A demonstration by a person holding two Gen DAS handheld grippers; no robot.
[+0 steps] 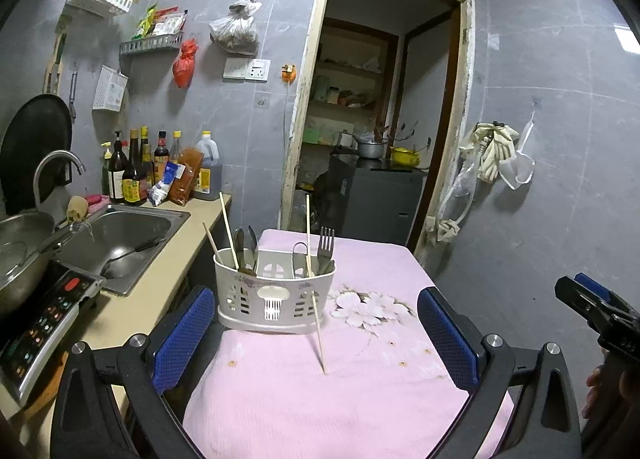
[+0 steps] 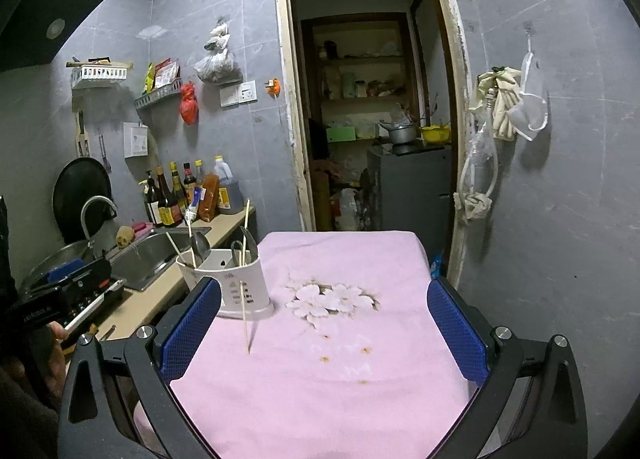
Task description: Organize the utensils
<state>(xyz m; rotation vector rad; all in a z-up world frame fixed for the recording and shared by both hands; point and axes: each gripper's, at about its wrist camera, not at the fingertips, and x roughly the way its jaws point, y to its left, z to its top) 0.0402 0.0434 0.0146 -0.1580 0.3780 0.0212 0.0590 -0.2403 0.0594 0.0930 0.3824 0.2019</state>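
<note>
A white slotted utensil caddy (image 1: 276, 295) stands on the pink floral tablecloth (image 1: 360, 399), near its left edge. It holds chopsticks, spoons (image 1: 240, 243), a fork (image 1: 326, 245) and small tongs. One chopstick (image 1: 319, 335) is outside the caddy, leaning on its front wall with its tip on the cloth. My left gripper (image 1: 316, 323) is open, nothing between its blue pads, a short way in front of the caddy. In the right wrist view the caddy (image 2: 240, 283) and leaning chopstick (image 2: 245, 319) lie to the left. My right gripper (image 2: 324, 311) is open and empty over the cloth.
A counter runs along the left with a steel sink (image 1: 132, 227), a tap, sauce bottles (image 1: 136, 171), an induction cooker (image 1: 44, 323) and a metal pot (image 1: 20, 251). Behind the table is an open doorway (image 2: 368, 119). A tiled wall with hanging rags is at the right.
</note>
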